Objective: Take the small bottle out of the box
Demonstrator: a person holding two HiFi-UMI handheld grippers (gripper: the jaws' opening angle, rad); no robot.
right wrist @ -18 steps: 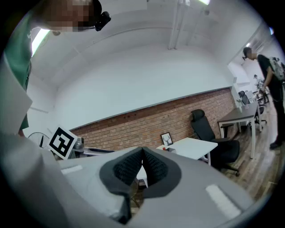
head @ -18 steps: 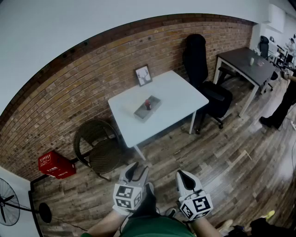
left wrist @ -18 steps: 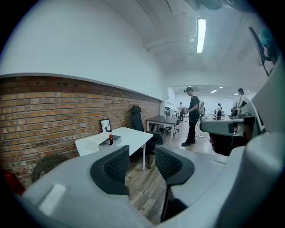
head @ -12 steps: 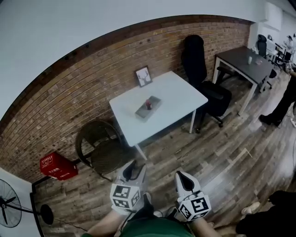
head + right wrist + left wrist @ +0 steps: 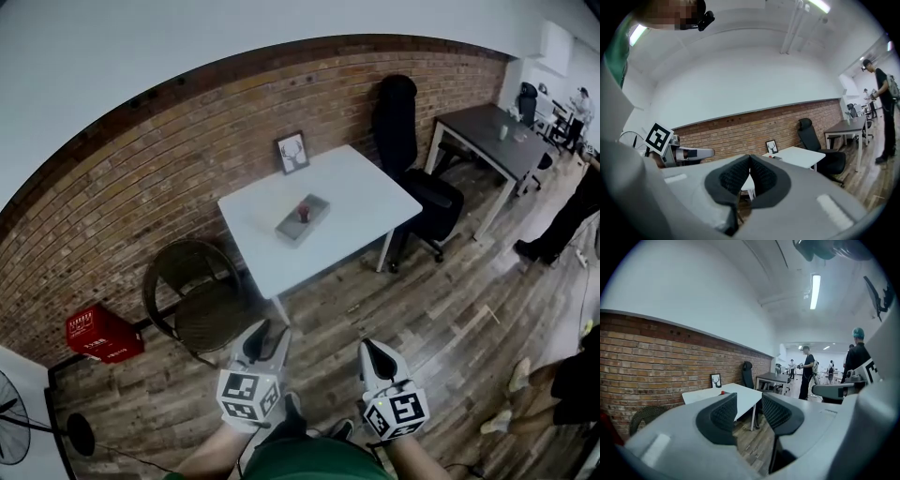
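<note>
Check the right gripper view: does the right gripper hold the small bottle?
No, the right gripper's jaws are shut on nothing, and the small bottle stands in the box on the white table.

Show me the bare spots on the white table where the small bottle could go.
The white table is bare between the box and the office chair, and along the near edge by the wicker chair. Crowded only mid-table and by the picture frame.
</note>
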